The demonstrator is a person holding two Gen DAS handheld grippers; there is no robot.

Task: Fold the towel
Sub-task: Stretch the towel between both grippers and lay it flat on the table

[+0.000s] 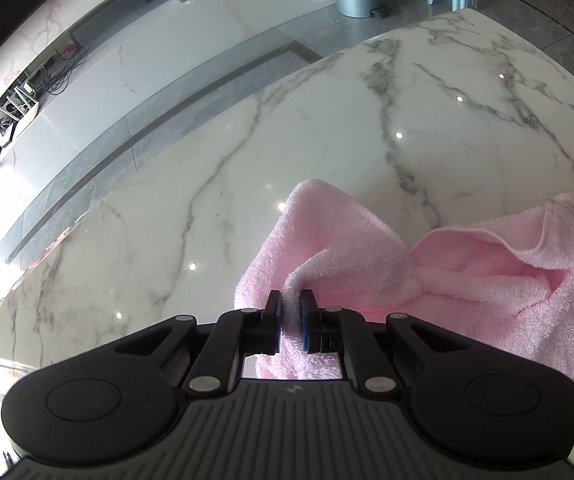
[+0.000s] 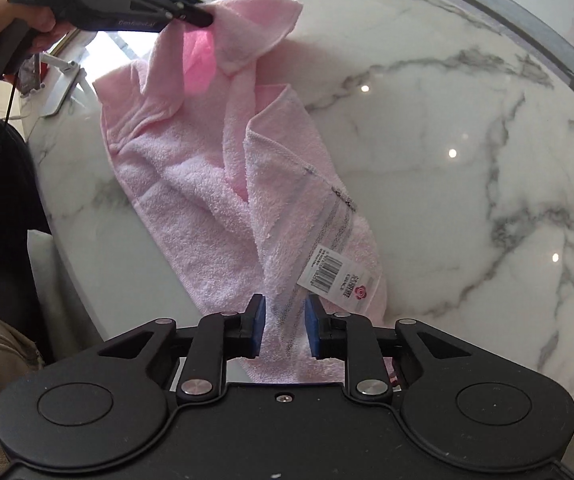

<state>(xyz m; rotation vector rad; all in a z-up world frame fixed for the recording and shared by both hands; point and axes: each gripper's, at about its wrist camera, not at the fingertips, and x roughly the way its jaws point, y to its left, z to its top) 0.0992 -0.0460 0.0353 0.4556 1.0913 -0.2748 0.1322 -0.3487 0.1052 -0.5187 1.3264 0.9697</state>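
Glossy veined marble table under rumpled pink terry towel.

Support surface: white marble table, grey-veined, polished, showing bright point reflections. One item lies directly on it: a pink terry towel, crumpled and partly doubled over, with a barcode label facing up near one end

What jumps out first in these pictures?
A fluffy pink towel sprawls crumpled across a white marble table. Two black hand-held tools pinch it: the left tool clamps one bunched end, the right tool straddles the other, beside a barcode label.
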